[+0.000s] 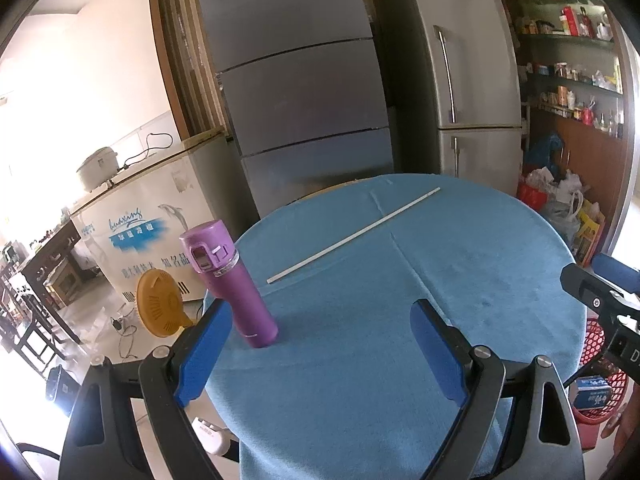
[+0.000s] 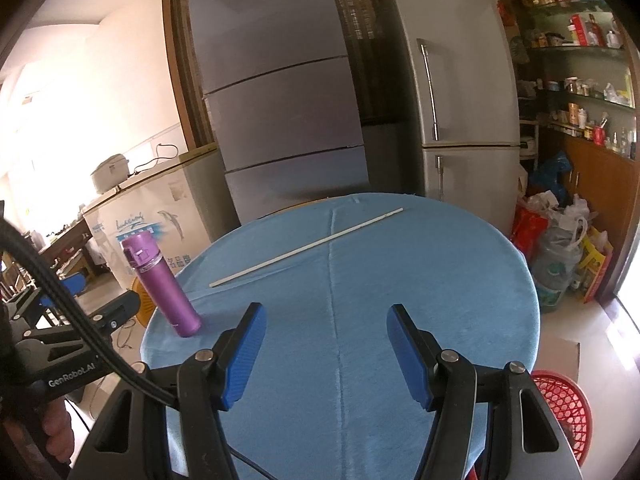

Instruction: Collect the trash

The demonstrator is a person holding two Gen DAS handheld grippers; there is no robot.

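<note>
A long thin white stick (image 1: 354, 235) (image 2: 306, 247) lies slantwise on the far half of the round table with its blue cloth (image 1: 440, 280) (image 2: 420, 280). A purple flask (image 1: 228, 282) (image 2: 162, 284) stands upright near the table's left edge. My left gripper (image 1: 322, 324) hangs open over the near left part of the cloth, its left finger just beside the flask's base and nothing between the pads. My right gripper (image 2: 326, 328) is open above the cloth's middle seam, also with nothing in it. The stick lies well beyond both.
A red mesh basket (image 2: 564, 404) (image 1: 600, 360) sits on the floor at the table's right, holding a blue-white box (image 1: 592, 394). Two grey fridges (image 1: 304, 92) stand behind the table, and a chest freezer (image 1: 160, 216) at left. An orange fan (image 1: 158, 304) and bags (image 2: 560, 232) rest on the floor.
</note>
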